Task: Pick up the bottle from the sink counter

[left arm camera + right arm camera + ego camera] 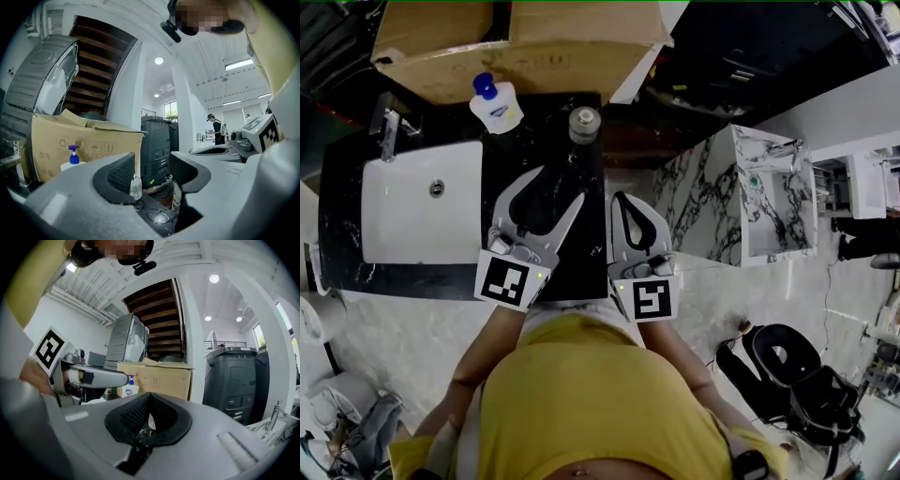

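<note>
The small bottle (584,124) stands upright at the far edge of the sink counter (581,258), near its far right corner. It is beyond the tips of the left gripper (561,186), whose jaws stand wide with nothing between the pads. The right gripper (623,199) hovers at the counter's right edge, jaws pressed together — empty. A pump bottle (495,103) stands at the far edge, beside the sink (403,211).

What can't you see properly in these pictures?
Pump bottle: label print too small to read in the head view; in the left gripper view the left hand-held gripper hides its lower body.
Cardboard box: cut off by the head view's top edge.
Small clear bottle: its contents, too small and blurry in the left gripper view.
</note>
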